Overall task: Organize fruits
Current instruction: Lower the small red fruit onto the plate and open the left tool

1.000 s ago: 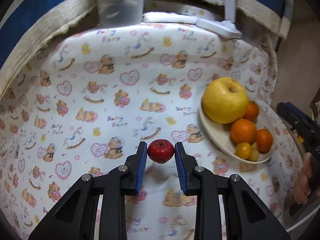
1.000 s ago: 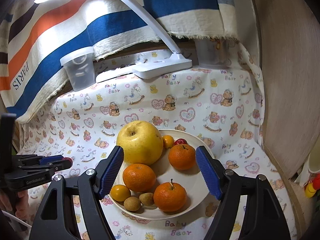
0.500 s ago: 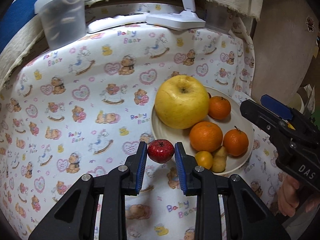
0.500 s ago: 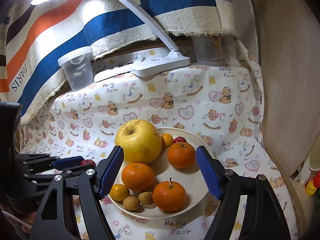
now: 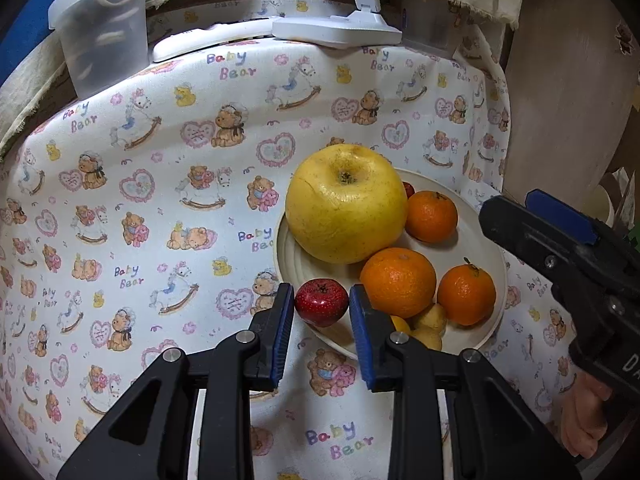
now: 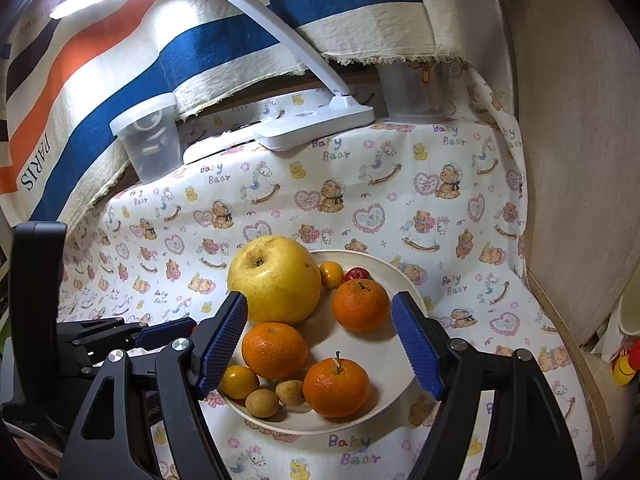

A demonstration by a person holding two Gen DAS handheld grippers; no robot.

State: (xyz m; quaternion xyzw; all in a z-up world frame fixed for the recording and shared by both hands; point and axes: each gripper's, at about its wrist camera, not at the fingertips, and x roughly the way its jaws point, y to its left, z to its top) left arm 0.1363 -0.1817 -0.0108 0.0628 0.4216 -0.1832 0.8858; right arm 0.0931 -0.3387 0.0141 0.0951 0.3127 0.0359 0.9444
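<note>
The left hand-held gripper [image 5: 322,307] pinched a small red fruit [image 5: 321,302] over the plate [image 5: 294,264] at its nine o'clock rim, apparently to add it. The right hand-held gripper [image 6: 320,328] hovered wide, empty, above the plate.

Large yellow fruit [image 5: 344,204] perhaps hides a red fruit [image 5: 408,189].

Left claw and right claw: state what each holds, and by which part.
The left claw grips a small red fruit by its two sides, just above the plate's near rim. The right claw is open, holding nothing.
</note>
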